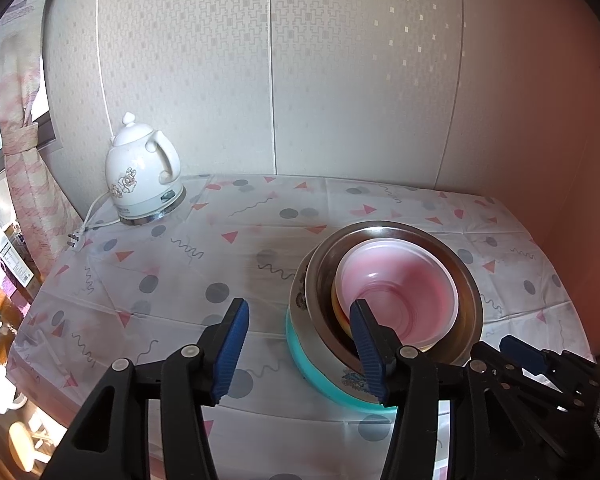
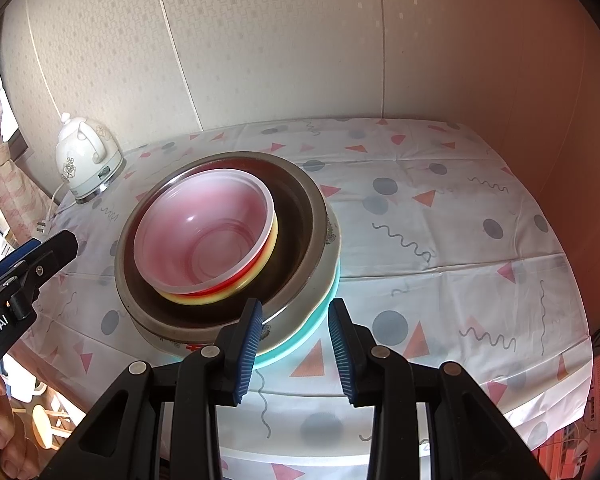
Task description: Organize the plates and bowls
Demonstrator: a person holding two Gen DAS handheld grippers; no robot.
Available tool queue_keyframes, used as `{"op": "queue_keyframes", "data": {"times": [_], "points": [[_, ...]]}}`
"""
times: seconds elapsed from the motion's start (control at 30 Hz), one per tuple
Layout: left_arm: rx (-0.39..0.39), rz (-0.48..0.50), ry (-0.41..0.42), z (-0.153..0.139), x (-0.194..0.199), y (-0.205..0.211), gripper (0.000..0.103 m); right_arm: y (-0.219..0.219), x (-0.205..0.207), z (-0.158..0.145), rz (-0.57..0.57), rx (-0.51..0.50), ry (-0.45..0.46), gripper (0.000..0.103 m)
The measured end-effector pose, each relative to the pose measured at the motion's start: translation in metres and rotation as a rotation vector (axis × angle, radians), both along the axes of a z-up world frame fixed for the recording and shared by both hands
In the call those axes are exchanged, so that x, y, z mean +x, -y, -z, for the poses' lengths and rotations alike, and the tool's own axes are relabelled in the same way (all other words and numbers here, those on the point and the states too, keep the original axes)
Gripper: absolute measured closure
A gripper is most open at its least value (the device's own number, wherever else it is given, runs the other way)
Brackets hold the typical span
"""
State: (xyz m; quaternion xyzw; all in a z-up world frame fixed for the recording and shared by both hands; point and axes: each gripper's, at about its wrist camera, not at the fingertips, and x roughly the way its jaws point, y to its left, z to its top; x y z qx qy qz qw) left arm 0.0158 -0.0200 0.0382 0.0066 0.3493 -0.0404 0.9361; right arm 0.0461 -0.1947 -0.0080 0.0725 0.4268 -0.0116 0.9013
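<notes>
A pink bowl (image 2: 204, 232) sits nested in a steel bowl (image 2: 300, 216) on stacked plates (image 2: 320, 296). The right gripper (image 2: 294, 348) hangs open at their near rim, a white kettle (image 2: 86, 160) behind.

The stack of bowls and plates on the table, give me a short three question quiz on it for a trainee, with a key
1. True or false: the translucent pink bowl sits inside the steel bowl.
2. Multiple choice: what lies at the very bottom of the stack? A) the teal plate B) a wooden tray C) a glass lid
3. Fill in: the white ______ stands at the far left of the table, apart from the stack.

Key:
1. True; a yellow and a red rim show beneath it.
2. A; a floral plate rests on it, under the steel bowl.
3. Kettle.

Both the left gripper and right gripper are open, holding nothing.
</notes>
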Motion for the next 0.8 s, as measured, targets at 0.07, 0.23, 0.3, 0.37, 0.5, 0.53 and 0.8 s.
{"op": "queue_keyframes", "data": {"times": [0.07, 0.23, 0.3, 0.37, 0.5, 0.53, 0.8], "points": [[0.003, 0.001, -0.001, 0.000, 0.000, 0.000, 0.048, 0.000, 0.000, 0.000, 0.000, 0.000, 0.000, 0.068], [0.009, 0.015, 0.004, -0.001, -0.001, 0.002, 0.048, 0.000, 0.000, 0.000, 0.000, 0.000, -0.001, 0.068], [0.009, 0.023, 0.004, -0.001, -0.001, 0.004, 0.046, 0.000, 0.000, 0.000, 0.000, 0.000, -0.002, 0.068], [0.009, 0.028, 0.007, -0.002, -0.002, 0.005, 0.040, 0.000, 0.000, 0.000, 0.000, 0.000, -0.004, 0.068], [-0.001, 0.047, 0.022, -0.004, -0.003, 0.007, 0.037, 0.000, 0.000, 0.002, -0.001, 0.000, -0.010, 0.068], [-0.009, 0.054, 0.024, -0.004, -0.004, 0.008, 0.037, 0.000, 0.000, 0.002, -0.001, 0.000, -0.011, 0.068], [-0.045, 0.065, 0.018, -0.005, -0.001, 0.004, 0.035, 0.010, 0.000, -0.003, 0.029, 0.019, 0.012, 0.068]]}}
